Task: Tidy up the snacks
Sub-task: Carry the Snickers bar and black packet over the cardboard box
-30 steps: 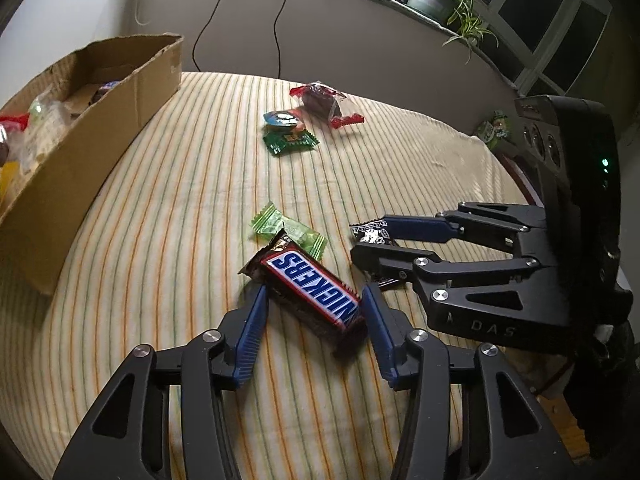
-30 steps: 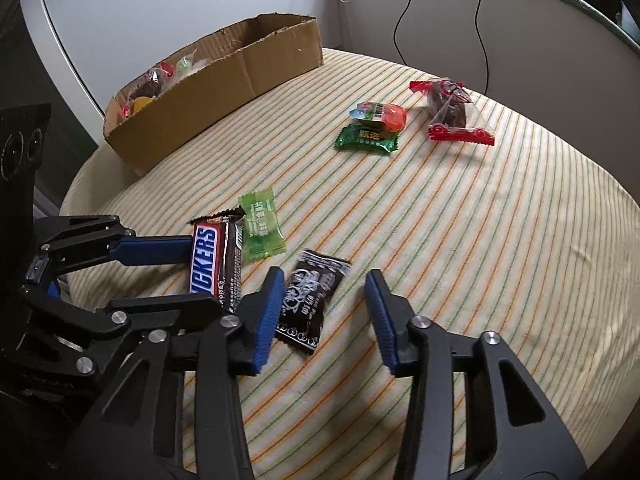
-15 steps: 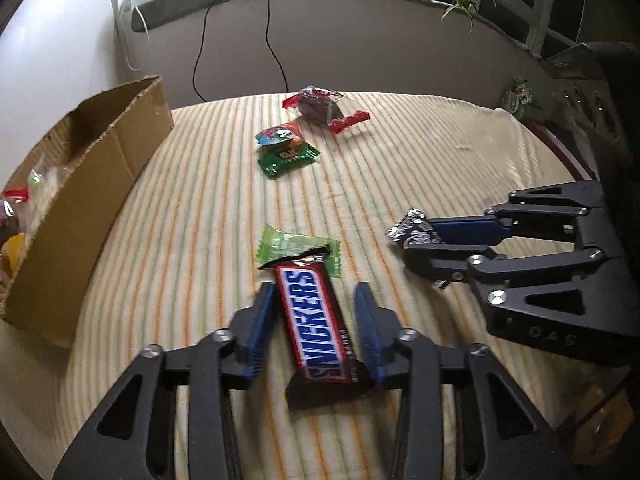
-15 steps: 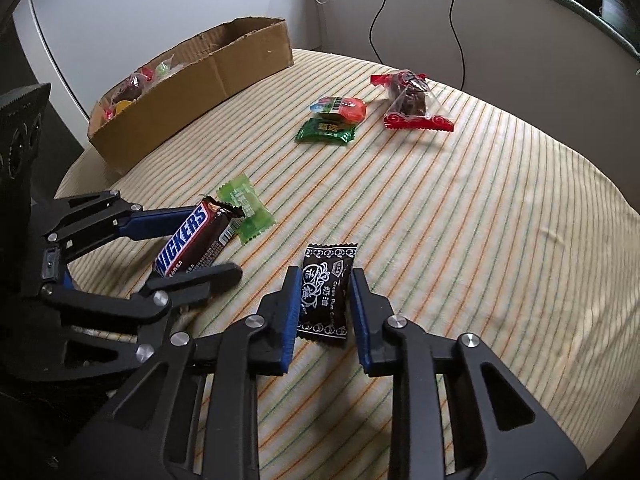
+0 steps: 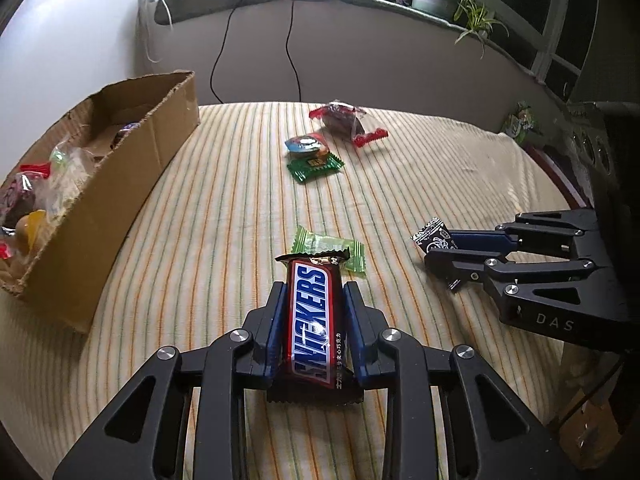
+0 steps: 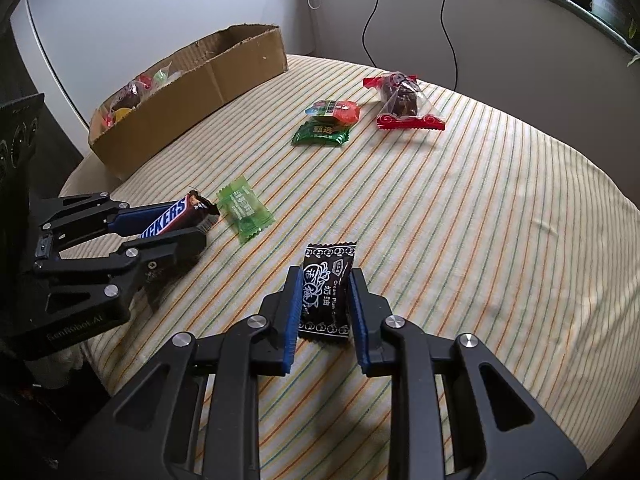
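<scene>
My left gripper [image 5: 314, 292] is shut on a Snickers bar [image 5: 314, 320] and holds it just above the striped cloth; it also shows in the right wrist view [image 6: 168, 220]. My right gripper [image 6: 325, 280] is shut on a black plum candy packet [image 6: 326, 292], which also shows in the left wrist view [image 5: 434, 238]. A light green candy [image 5: 328, 250] lies just ahead of the Snickers. A cardboard box [image 5: 100, 200] with several wrapped snacks inside stands at the left.
Farther back on the striped cloth [image 5: 420, 168] lie a dark green packet [image 5: 316, 166], a round colourful snack [image 5: 306, 145] and a red-ended clear packet [image 5: 344, 122]. A wall with hanging cables and a ledge with plants stand behind.
Both grippers have closed on their snacks and lifted them slightly. The Snickers has turned to lie straight between the left fingers.
</scene>
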